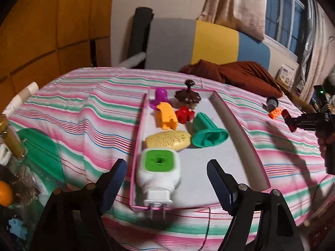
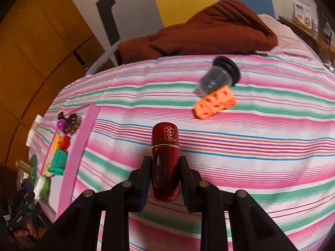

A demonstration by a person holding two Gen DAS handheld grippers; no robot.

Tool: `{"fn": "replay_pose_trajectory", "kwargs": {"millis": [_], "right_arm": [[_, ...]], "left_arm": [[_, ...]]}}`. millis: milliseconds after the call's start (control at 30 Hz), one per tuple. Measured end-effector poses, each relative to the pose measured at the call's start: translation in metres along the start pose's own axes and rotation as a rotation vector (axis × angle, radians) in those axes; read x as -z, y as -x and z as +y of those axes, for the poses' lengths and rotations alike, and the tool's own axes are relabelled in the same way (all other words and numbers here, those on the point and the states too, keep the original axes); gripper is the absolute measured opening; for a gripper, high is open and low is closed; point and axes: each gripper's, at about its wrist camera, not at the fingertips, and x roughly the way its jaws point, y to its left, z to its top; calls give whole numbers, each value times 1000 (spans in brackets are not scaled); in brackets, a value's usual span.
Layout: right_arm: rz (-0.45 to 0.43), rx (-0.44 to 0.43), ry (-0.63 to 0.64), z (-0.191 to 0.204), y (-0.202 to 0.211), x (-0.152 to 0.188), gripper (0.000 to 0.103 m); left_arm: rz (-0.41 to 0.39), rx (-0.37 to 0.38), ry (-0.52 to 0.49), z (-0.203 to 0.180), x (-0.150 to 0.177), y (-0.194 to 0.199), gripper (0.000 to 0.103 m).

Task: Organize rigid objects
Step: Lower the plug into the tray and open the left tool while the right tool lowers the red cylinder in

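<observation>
While seven toys lie in one pink tray [image 1: 240, 121]: left claw [image 1: 167, 179] wide, right claw [image 2: 165, 179] clamping one red bottle [image 2: 165, 159].

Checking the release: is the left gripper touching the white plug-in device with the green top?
Apart. The left wrist view shows the left gripper open, gaps flanking the white plug-in device.

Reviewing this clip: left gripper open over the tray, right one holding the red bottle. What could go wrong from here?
1. The white plug-in device lies at the pink tray's near end with its prongs poking over the rim; a nudge from the open left gripper could tip it out.
2. The right gripper clamps the glossy red bottle low on its rounded body, so it might slip or swivel when carried.
3. The tray's far end is crowded; the bottle may knock the green piece.
</observation>
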Motion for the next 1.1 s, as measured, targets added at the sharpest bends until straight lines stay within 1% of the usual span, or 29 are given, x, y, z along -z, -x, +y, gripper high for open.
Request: {"fn": "replay_pose_trajectory", "kwargs": {"millis": [100,233,300,400,467,600,733,800,833,867,1000,1100], "right_arm": [[-21,-44,27,14,4,2,25],[-28,-137,60,40,8,7,25],[-27,-171,101,58,9,12,25],[-16,-210,147,85,9,21,25],[-3,-266,158,105,9,27,25],[33,-316,219,148,3,39,25],[82,-303,303,187,-8,55,25],[116,-300,342,212,-21,65,25],[129,-299,353,217,-25,68,25],[152,-284,372,229,-32,74,25],[182,-251,409,253,-51,86,25],[199,-215,408,262,-63,89,25]], "left_arm": [[-19,-19,42,6,0,3,80],[-46,-25,122,17,3,11,95],[-57,-30,150,19,4,15,97],[-61,-37,160,20,5,20,99],[-60,-32,158,19,5,21,100],[-67,-34,142,16,4,23,101],[-86,-35,159,22,5,30,101],[-105,-45,175,26,8,36,102],[-109,-49,183,29,9,37,103],[-108,-53,192,32,10,39,103],[-96,-57,210,40,16,42,103],[-98,-53,213,43,19,45,103]]}}
